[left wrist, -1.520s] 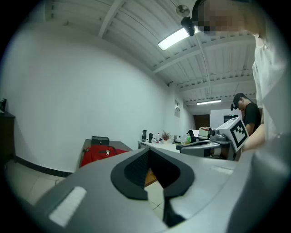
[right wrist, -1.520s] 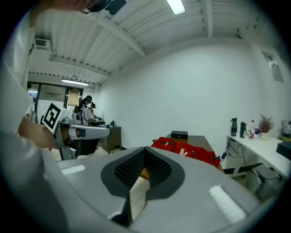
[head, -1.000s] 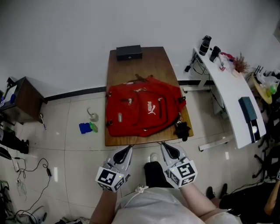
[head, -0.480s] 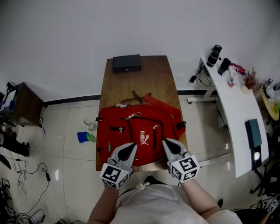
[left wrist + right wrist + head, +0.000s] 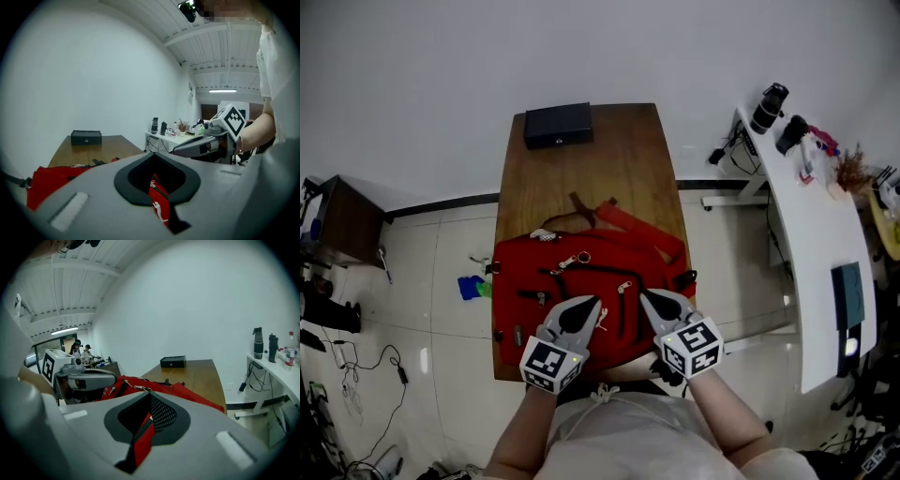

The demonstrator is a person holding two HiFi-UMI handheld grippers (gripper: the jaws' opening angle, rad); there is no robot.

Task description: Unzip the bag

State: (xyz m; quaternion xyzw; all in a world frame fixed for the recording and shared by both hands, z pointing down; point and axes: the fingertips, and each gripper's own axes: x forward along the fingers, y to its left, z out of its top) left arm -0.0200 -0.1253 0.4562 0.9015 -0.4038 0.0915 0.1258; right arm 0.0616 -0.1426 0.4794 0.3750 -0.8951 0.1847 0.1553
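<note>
Red fabric backpack (image 5: pixel 581 281) flat on the near end of a brown wooden table (image 5: pixel 614 169), front panel up, black zip lines across it, small metal pulls on top. Red straps trailing toward the far end. Nearly the full width of the tabletop covered at that end.

Small black rectangular box (image 5: pixel 557 125) at the far left corner of the table, well apart from the backpack.

Left gripper (image 5: pixel 591 304) above the near part of the backpack, pointing away from the person. Jaws together at the tips, nothing clamped; only red fabric (image 5: pixel 158 199) visible below, through the gap behind the tips.

Right gripper (image 5: pixel 649 300) just beside it, also above the near part. Jaws pressed together, empty; red cloth and black mesh (image 5: pixel 161 413) seen underneath.

Tips of the two grippers near each other, not touching. Contact with the fabric: cannot tell.

White curved desk (image 5: pixel 806 234) to the right, dark bottles at its far end. Blue object (image 5: pixel 469 286) on the tiled floor left of the table.
</note>
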